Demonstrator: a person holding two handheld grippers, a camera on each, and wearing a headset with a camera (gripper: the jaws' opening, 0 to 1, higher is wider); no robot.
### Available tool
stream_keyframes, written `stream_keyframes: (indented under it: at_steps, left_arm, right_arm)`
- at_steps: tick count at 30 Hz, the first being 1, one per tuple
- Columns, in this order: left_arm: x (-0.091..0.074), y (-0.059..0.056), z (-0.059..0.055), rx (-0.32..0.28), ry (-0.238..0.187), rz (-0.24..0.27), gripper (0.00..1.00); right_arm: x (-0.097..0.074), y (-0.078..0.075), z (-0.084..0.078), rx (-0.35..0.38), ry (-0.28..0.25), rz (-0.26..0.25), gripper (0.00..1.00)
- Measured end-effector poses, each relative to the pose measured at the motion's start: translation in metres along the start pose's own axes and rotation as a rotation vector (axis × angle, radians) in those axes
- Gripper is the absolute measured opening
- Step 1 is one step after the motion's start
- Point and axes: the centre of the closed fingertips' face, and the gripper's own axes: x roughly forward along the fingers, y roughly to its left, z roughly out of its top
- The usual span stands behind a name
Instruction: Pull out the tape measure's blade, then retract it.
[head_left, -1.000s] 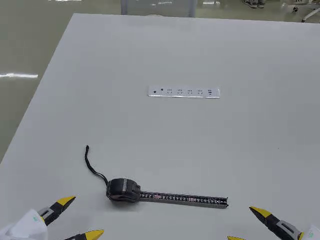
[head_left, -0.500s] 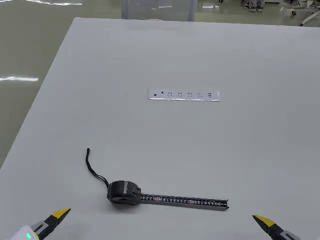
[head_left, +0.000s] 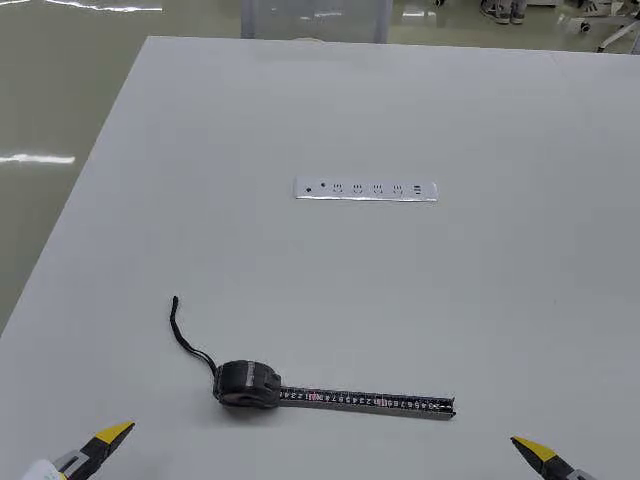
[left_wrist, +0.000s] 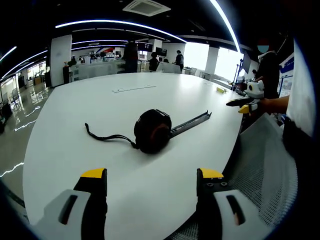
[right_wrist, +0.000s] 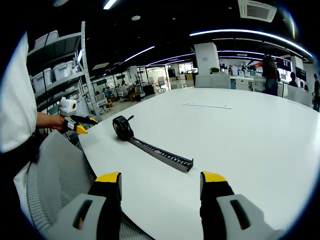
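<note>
Left gripper (left_wrist: 152, 175), right gripper (right_wrist: 161, 177): jaws spread, empty.

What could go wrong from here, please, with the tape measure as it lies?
1. The blade lies extended, with neither the left claw nor the right claw on it; released unchecked, it may whip back.
2. The case sits unheld, so it could slide when pushed.
3. The loose strap could snag a claw.
</note>
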Motion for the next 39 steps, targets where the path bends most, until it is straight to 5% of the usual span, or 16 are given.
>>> stream_keyframes:
  at_steps: [14,39]
  left_arm:
    - [0.002,-0.001,-0.005,0.004,0.016,-0.007,0.71]
    - [0.018,0.000,0.009,0.005,0.009,-0.001,0.70]
  right_arm:
    - [0.002,0.001,0.002,0.004,-0.005,0.008,0.63]
    - [0.014,-0.006,0.007,-0.013,-0.008,0.023,0.62]
